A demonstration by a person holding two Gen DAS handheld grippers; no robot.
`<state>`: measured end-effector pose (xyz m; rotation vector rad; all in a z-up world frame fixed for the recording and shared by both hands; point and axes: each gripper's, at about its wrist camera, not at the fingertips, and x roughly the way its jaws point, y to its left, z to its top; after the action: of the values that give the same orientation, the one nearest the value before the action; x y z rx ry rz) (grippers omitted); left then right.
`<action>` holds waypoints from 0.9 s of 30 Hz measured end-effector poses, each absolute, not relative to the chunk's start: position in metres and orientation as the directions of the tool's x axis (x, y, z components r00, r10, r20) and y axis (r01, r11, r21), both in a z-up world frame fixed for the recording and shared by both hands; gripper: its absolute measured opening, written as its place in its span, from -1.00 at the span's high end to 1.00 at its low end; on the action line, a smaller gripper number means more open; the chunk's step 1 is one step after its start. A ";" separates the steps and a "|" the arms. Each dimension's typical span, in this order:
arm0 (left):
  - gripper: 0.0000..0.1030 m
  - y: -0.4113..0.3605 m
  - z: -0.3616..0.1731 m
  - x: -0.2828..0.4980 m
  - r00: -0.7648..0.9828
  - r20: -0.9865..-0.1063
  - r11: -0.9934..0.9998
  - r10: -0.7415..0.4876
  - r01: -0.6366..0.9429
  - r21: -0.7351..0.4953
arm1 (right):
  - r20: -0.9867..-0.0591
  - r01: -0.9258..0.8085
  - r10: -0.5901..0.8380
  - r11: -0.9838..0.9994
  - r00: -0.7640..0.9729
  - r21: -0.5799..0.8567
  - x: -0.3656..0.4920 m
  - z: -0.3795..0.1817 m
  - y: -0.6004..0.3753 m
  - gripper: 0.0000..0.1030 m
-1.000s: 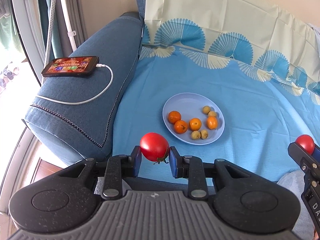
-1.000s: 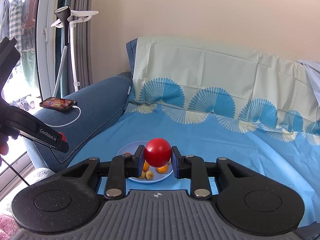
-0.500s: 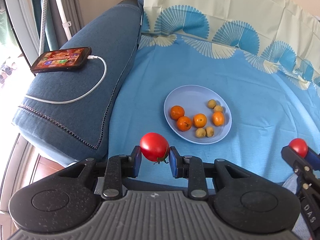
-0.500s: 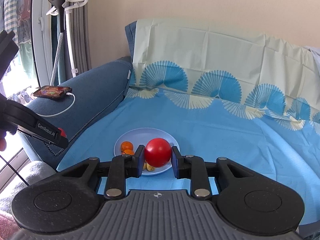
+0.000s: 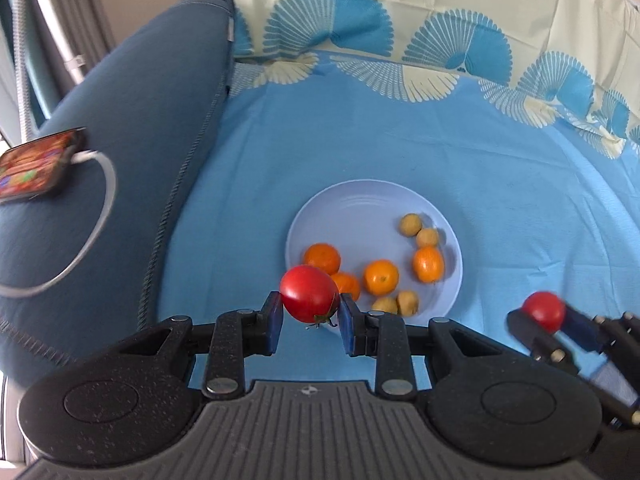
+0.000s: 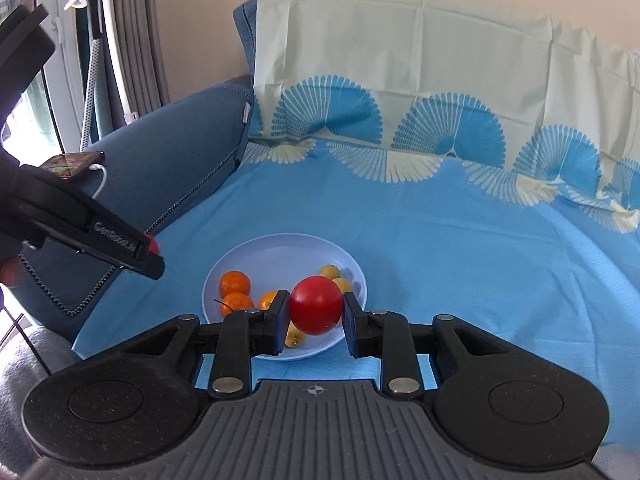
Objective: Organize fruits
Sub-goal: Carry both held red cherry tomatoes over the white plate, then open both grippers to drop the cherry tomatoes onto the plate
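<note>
A pale blue plate lies on the blue cloth and holds several small oranges and several small tan fruits. My left gripper is shut on a red tomato, held just above the plate's near left rim. My right gripper is shut on a second red tomato above the plate's near side. The right gripper and its tomato also show at the right of the left wrist view; the left gripper shows at the left of the right wrist view.
The plate sits on a sofa seat covered by a blue cloth with fan patterns. The dark blue armrest to the left carries a phone on a white charging cable. Curtains and a stand are behind.
Both grippers have moved forward and down toward the plate, each still holding its tomato. The plate now looks larger and closer in both views.
</note>
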<state>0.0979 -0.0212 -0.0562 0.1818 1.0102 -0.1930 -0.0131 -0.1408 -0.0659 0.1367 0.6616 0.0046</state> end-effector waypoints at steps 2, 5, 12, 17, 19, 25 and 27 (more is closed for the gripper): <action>0.37 -0.029 -0.066 0.115 0.506 -0.859 0.966 -0.072 0.250 0.067 | -0.626 0.036 0.058 0.990 0.777 0.137 0.001 -0.075 -0.143 0.44; 0.37 -0.039 -0.082 0.139 0.491 -0.869 0.964 -0.054 0.252 0.083 | -0.637 0.026 0.074 0.989 0.767 0.145 0.021 -0.088 -0.144 0.44; 0.37 -0.056 -0.118 0.183 0.446 -0.894 0.960 -0.030 0.263 0.099 | -0.666 -0.023 0.106 0.991 0.738 0.132 0.072 -0.121 -0.142 0.44; -0.09 -0.063 -0.131 0.198 0.429 -0.902 0.952 -0.043 0.291 0.093 | -0.700 -0.062 0.134 0.990 0.702 0.128 0.098 -0.140 -0.140 0.43; -0.98 -0.063 -0.128 0.198 0.467 -0.884 0.953 -0.039 0.284 0.107 | -0.698 -0.069 0.134 0.990 0.703 0.121 0.104 -0.141 -0.140 0.29; -0.99 -0.058 -0.113 0.180 0.516 -0.857 0.948 -0.002 0.275 0.163 | -0.672 -0.067 0.109 0.994 0.732 0.089 0.092 -0.129 -0.143 -0.68; -0.99 -0.052 -0.105 0.170 0.513 -0.859 0.950 -0.003 0.269 0.158 | -0.684 -0.053 0.105 0.994 0.722 0.096 0.081 -0.125 -0.144 -0.78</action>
<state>0.1702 -0.0522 -0.1054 0.2867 1.0232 -0.1658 0.0807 -0.1443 -0.1248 0.0715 0.7599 0.0871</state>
